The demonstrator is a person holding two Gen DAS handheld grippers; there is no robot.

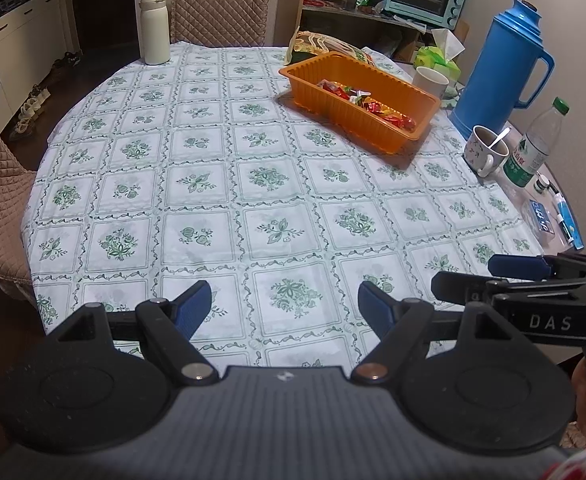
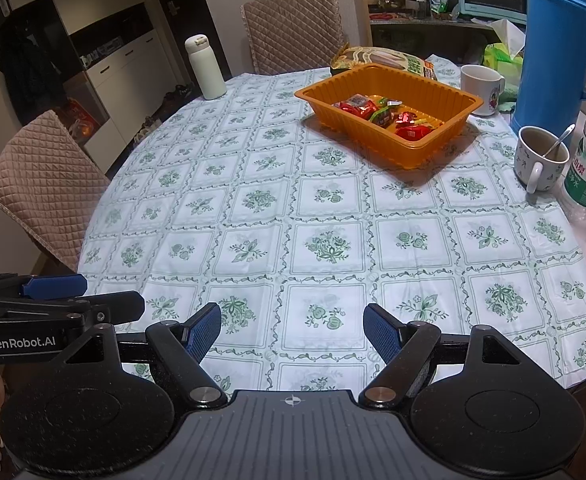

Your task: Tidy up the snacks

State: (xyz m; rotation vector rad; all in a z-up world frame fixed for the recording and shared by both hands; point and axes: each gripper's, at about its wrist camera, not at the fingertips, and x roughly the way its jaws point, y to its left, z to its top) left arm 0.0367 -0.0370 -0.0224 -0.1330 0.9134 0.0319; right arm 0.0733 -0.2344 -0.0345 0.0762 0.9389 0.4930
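Jaws on both tools stand wide, nothing between the blue pads. Left gripper [image 1: 285, 308] and right gripper [image 2: 292, 330] hover side by side over the near edge of the round table's white tablecloth with green floral squares [image 1: 221, 184]. Orange ribbed plastic tray [image 2: 437, 140] sits on the far right part of the cloth, holding red-wrapped snacks [image 2: 377, 114]. A yellow-green snack bag [image 2: 385, 58] lies just behind the tray. Tall blue thermos jug [image 2: 553, 48], white mug with spoon [image 2: 541, 160], green-labelled water bottle [image 1: 533, 148] at right edge. Cream flask [image 1: 155, 28] far left.
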